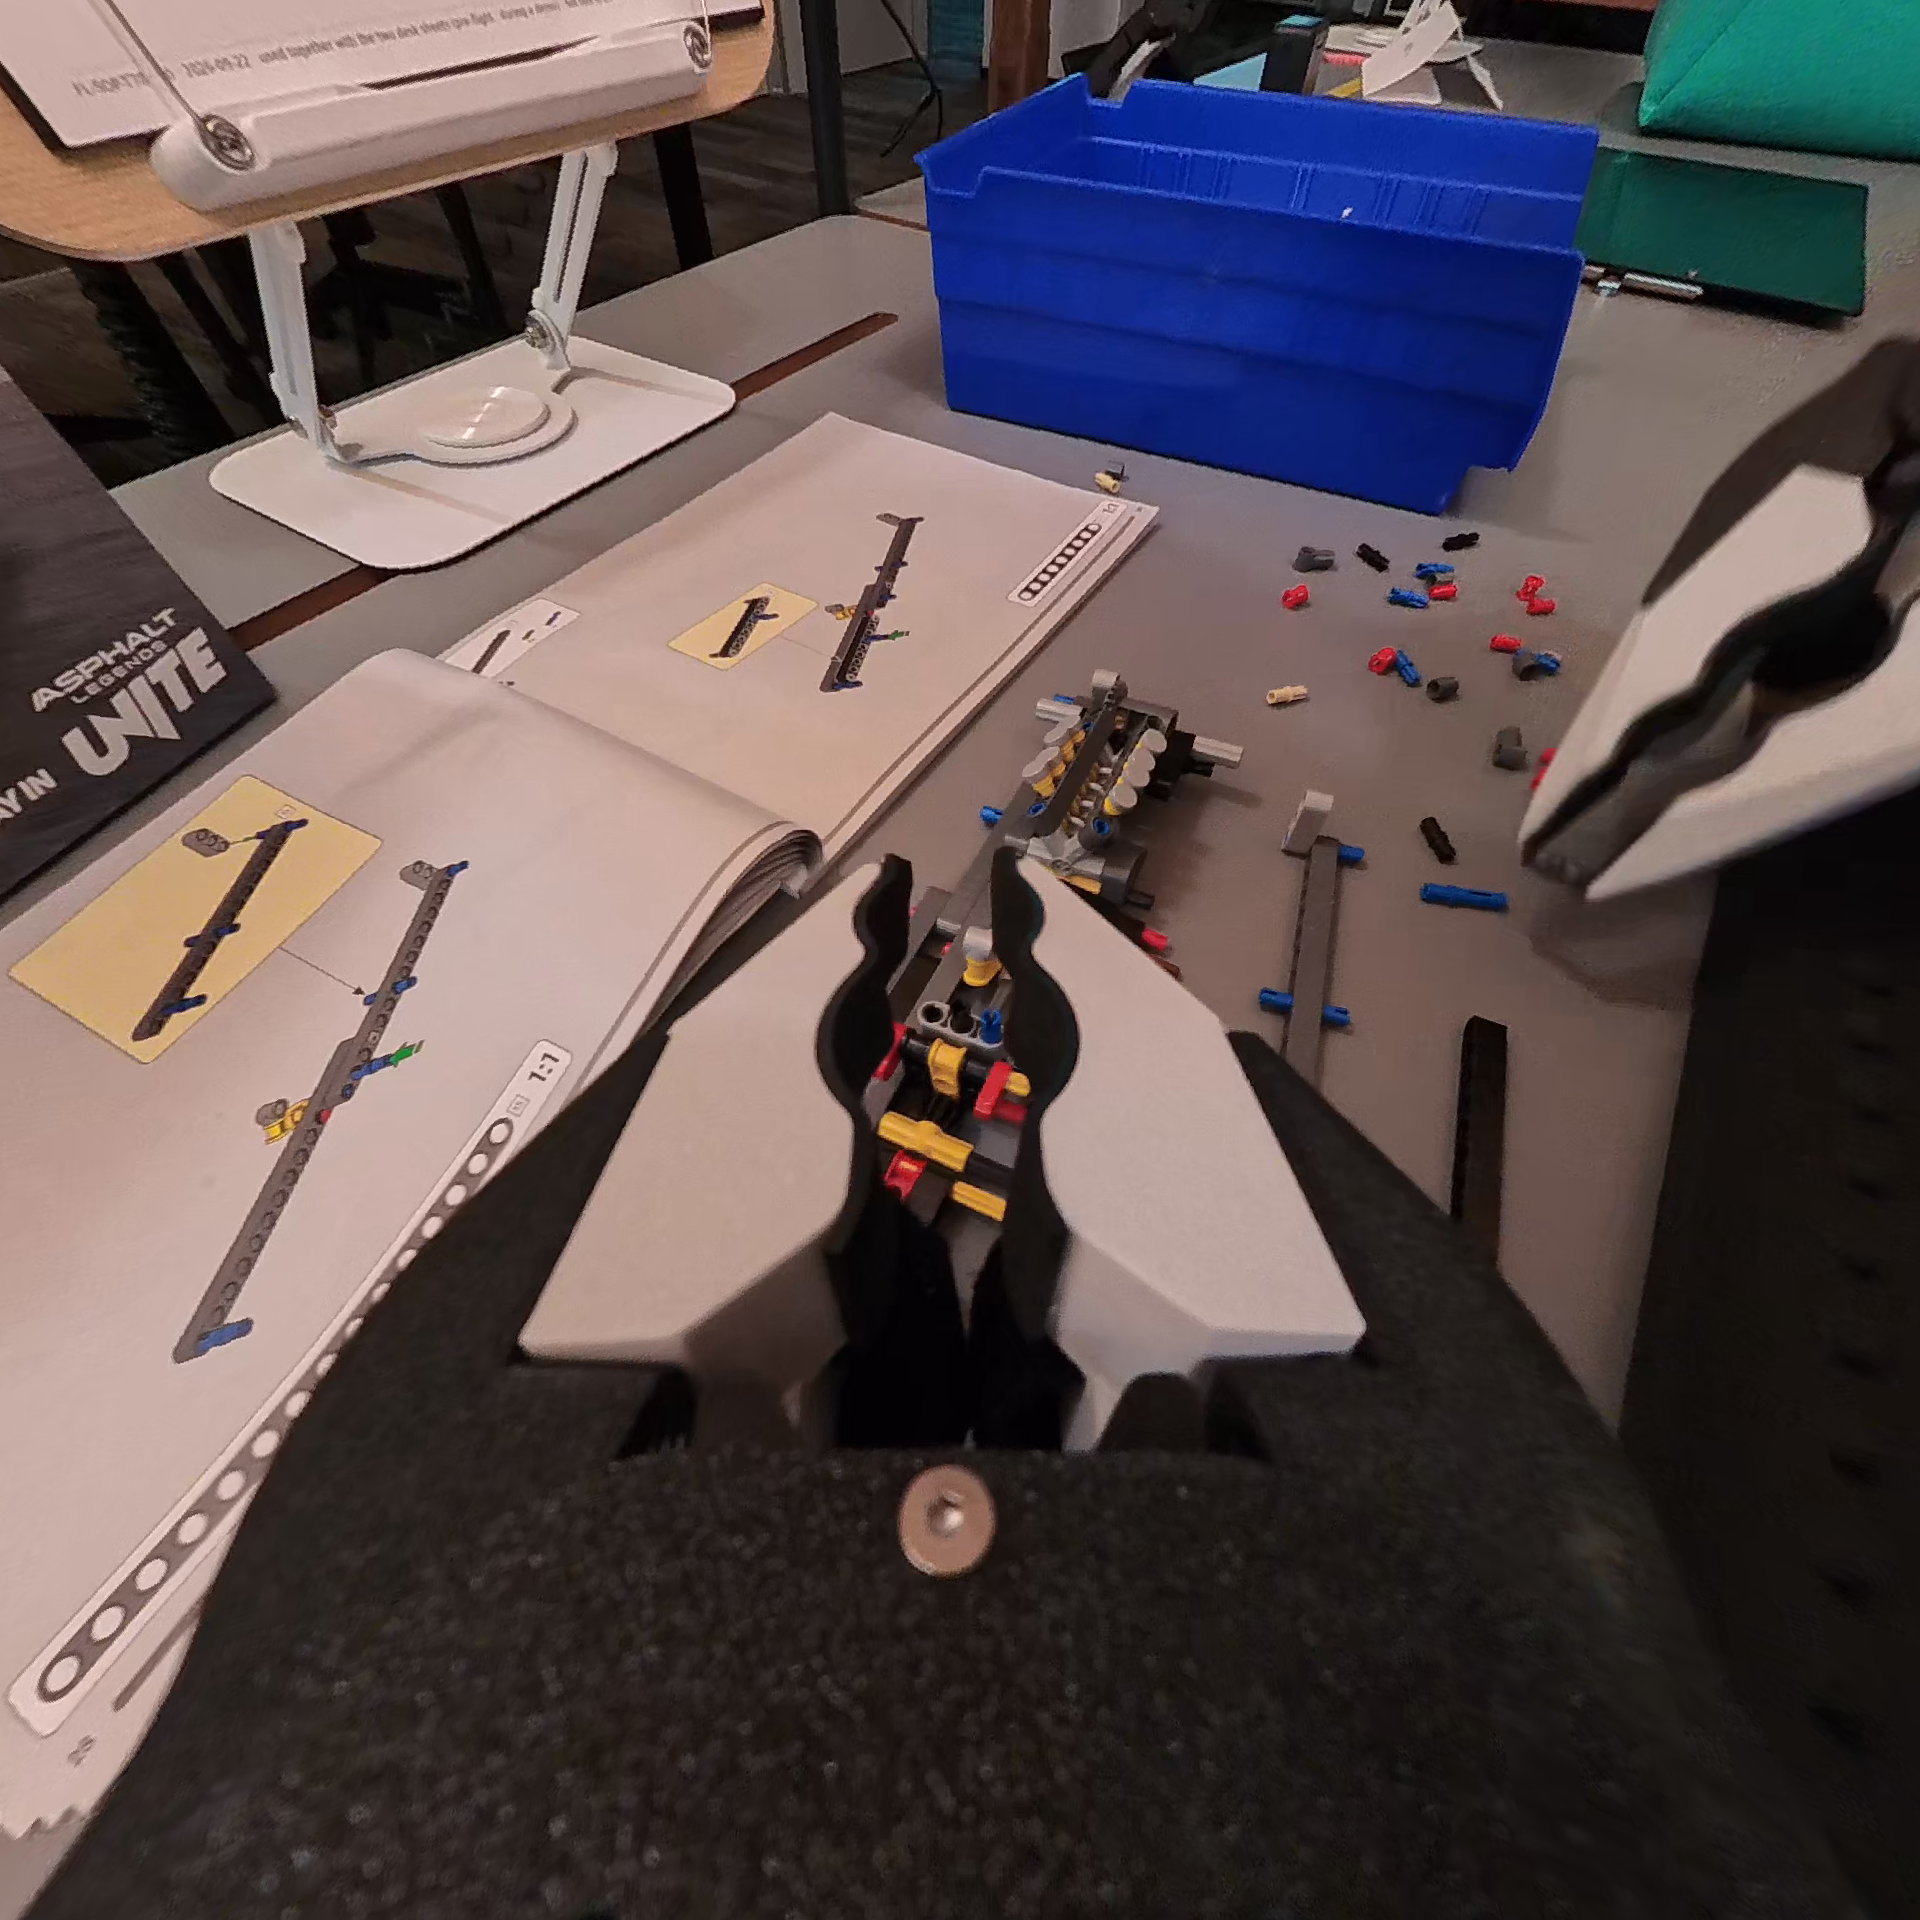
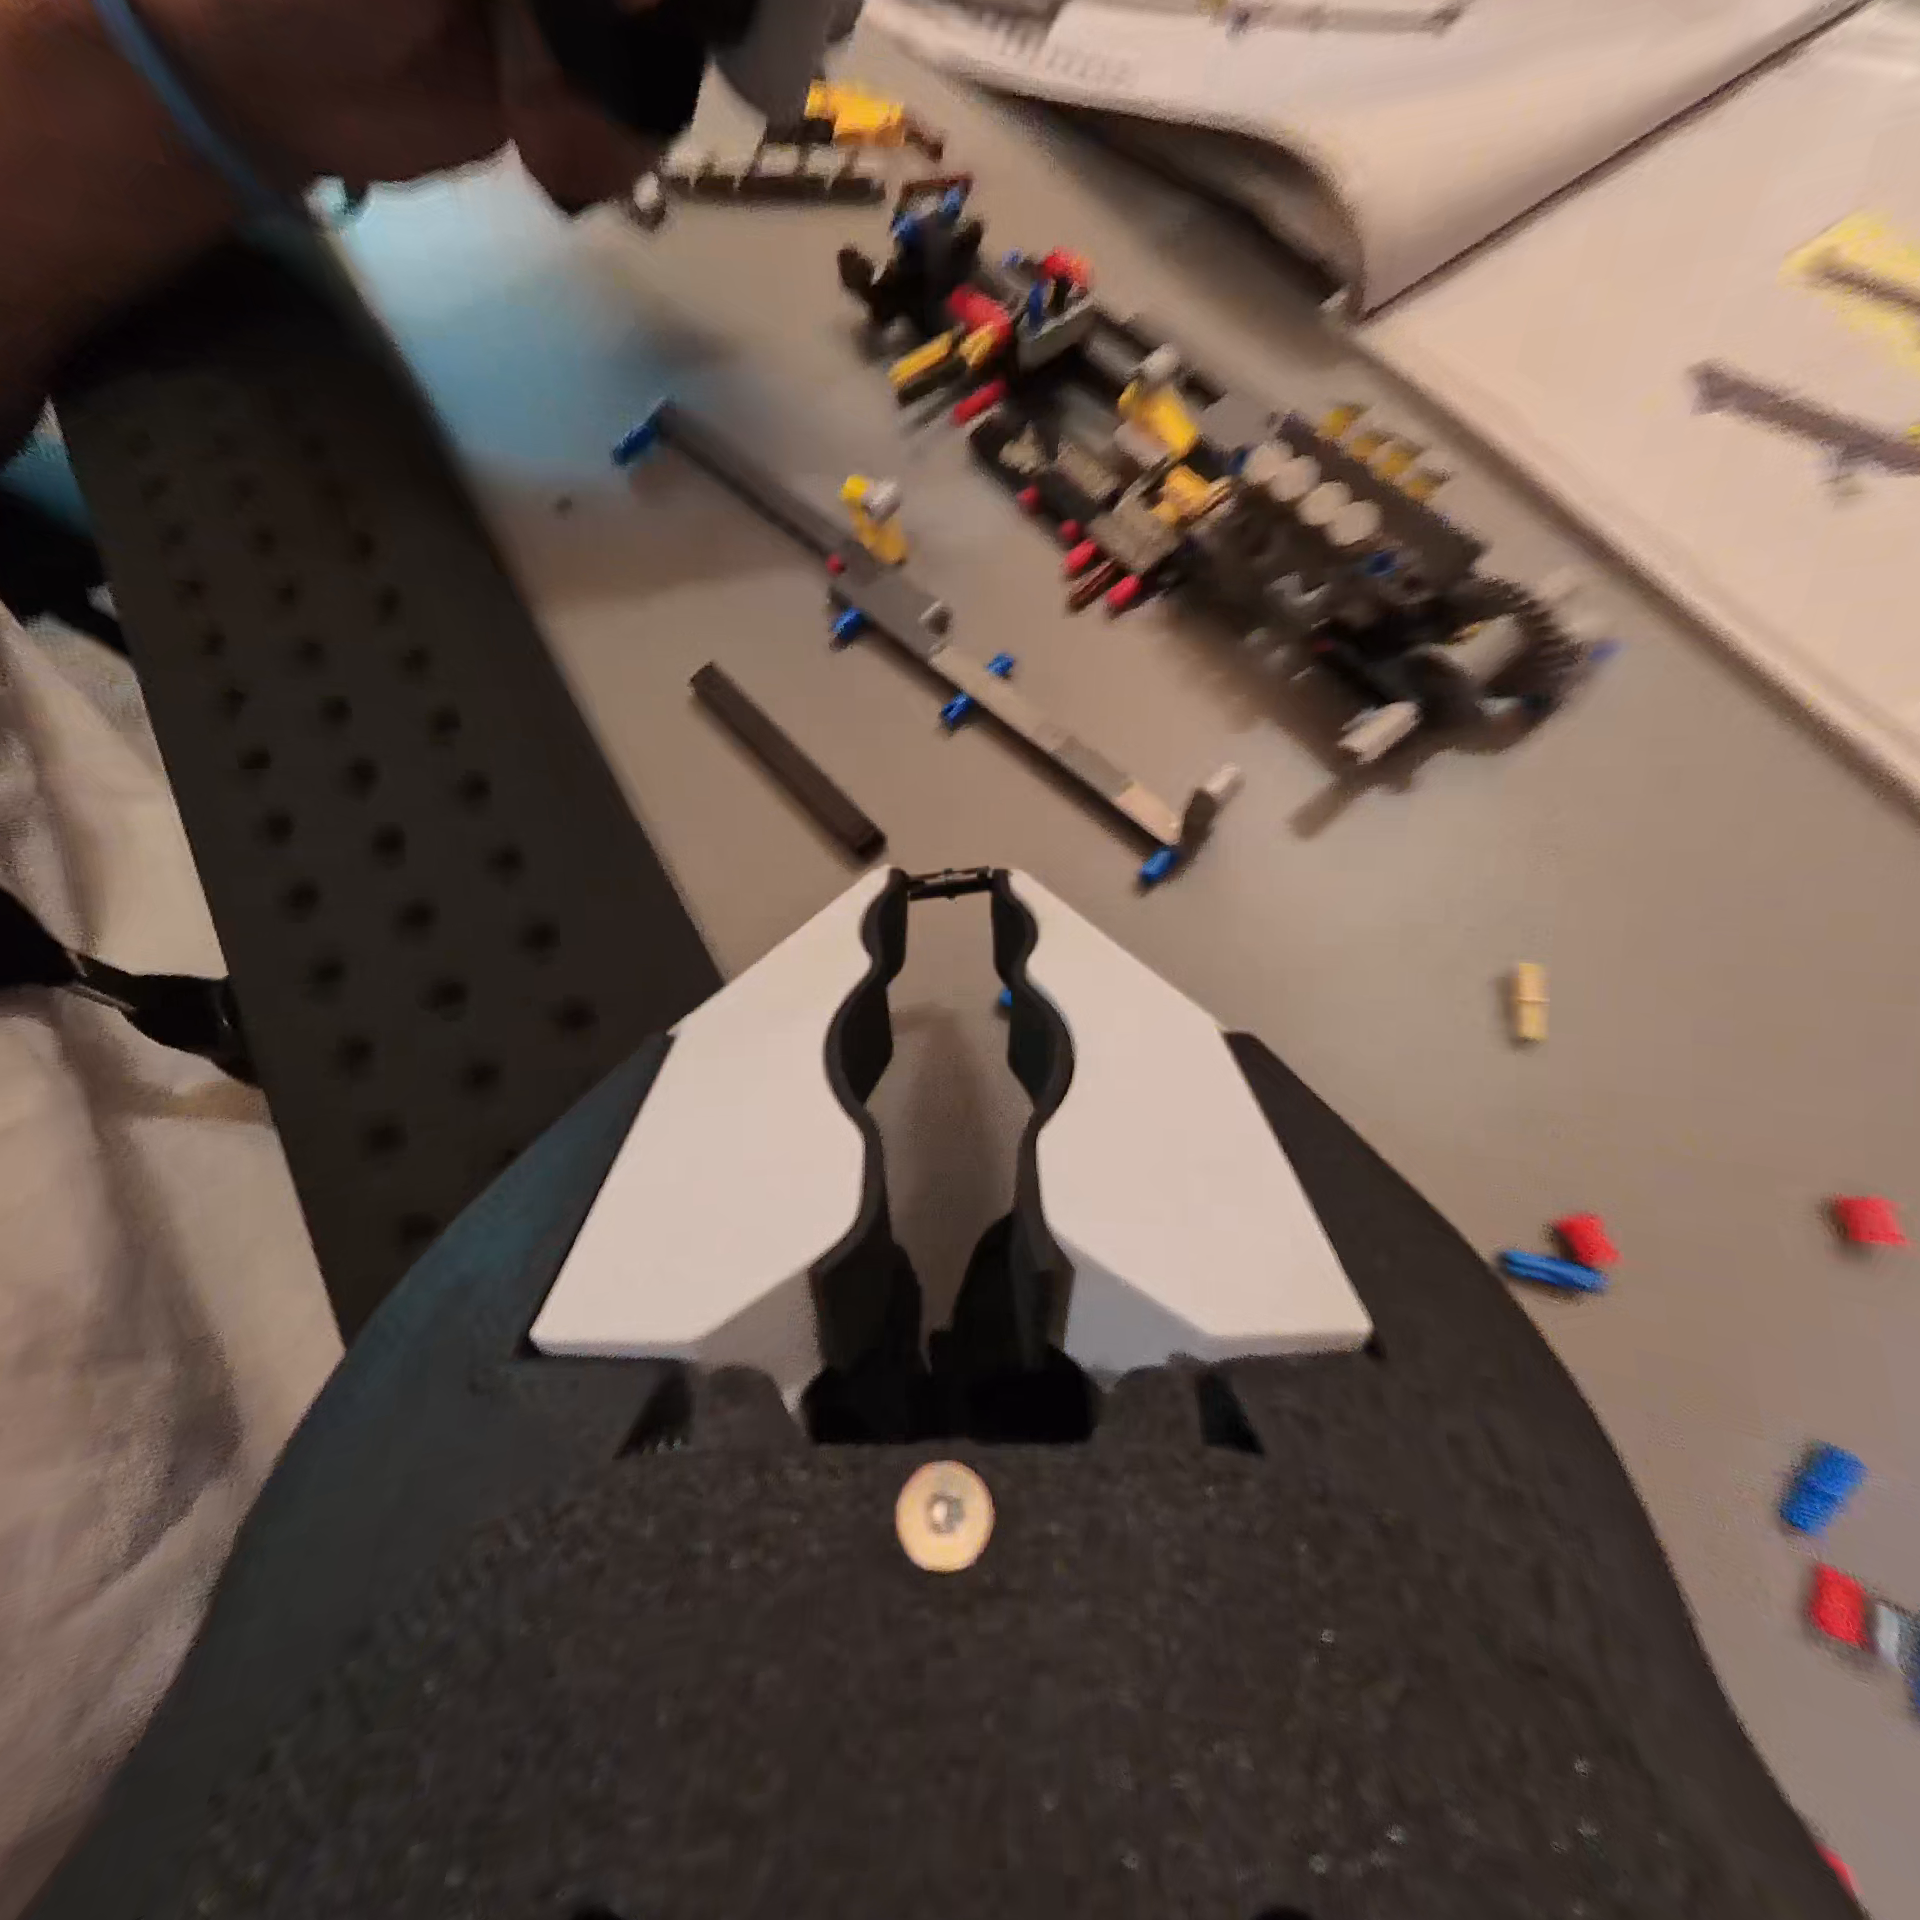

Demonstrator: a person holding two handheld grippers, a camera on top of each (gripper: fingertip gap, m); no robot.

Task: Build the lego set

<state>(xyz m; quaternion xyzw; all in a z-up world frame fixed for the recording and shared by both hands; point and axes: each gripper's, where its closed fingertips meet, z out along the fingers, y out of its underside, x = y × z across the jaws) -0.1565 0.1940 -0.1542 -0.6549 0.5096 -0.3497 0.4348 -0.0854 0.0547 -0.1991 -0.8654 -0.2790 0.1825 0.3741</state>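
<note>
The long lego chassis [image 1: 1101,769], grey and black with yellow and red parts, lies on the grey table [image 1: 1351,1039]. My left gripper [image 1: 948,871] sits over its near end, jaws closed against its sides. The chassis also shows, blurred, in the right wrist view [image 2: 1195,488]. My right gripper [image 2: 943,881] is shut on a small black pin [image 2: 943,879] held crosswise at its tips, above the table and short of a long grey beam with blue pins [image 2: 935,644]. That beam [image 1: 1314,935] lies right of the chassis. The right gripper [image 1: 1558,862] shows at the right edge.
An open instruction booklet [image 1: 623,779] lies left of the chassis. A blue bin [image 1: 1247,291] stands at the back. Loose red, blue and black pins [image 1: 1434,623] are scattered on the right. A short black beam [image 2: 784,764] lies near my right fingertips. A white stand [image 1: 468,447] is far left. The left gripper's tips are roughly 15 cm from the right gripper's.
</note>
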